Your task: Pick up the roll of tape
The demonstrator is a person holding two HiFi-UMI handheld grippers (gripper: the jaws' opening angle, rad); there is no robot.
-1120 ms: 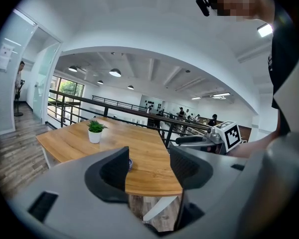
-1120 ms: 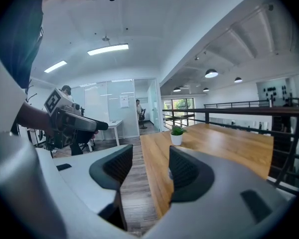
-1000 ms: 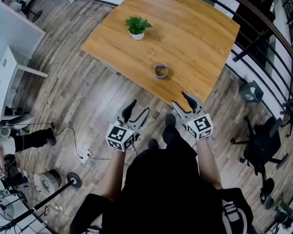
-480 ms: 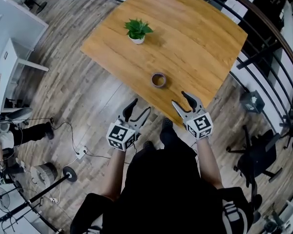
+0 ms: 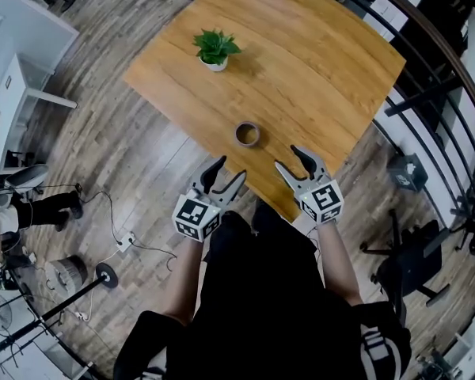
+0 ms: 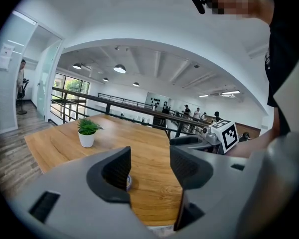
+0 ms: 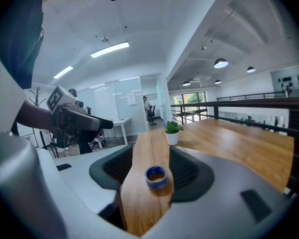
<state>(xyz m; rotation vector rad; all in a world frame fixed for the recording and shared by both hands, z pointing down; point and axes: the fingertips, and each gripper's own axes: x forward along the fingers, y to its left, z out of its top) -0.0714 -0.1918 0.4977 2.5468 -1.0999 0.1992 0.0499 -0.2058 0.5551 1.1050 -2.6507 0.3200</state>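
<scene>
Standing at the near corner of the wooden table, a person in a black top holds one gripper in each hand. The roll of tape lies flat on the table with its hole facing up, close to the near edge. It sits a little ahead of both grippers and touches neither of them.

The left gripper has its tips right at the table's edge. Its jaws are spread wide and nothing is between them. In the left gripper view only a small bit of the tape peeks out from behind one jaw.

The right gripper is over the table, just beside the tape. Its jaws are spread wide too. In the right gripper view the tape (blue on the outside) shows in the gap between the jaws, but it lies farther out on the wood and the pads do not touch it.

Each gripper has a marker cube near the hand.

A little plant in a white pot stands farther back on the table, well apart from the tape. A dark railing runs past the far side of the table, and the floor is made of wood planks.
</scene>
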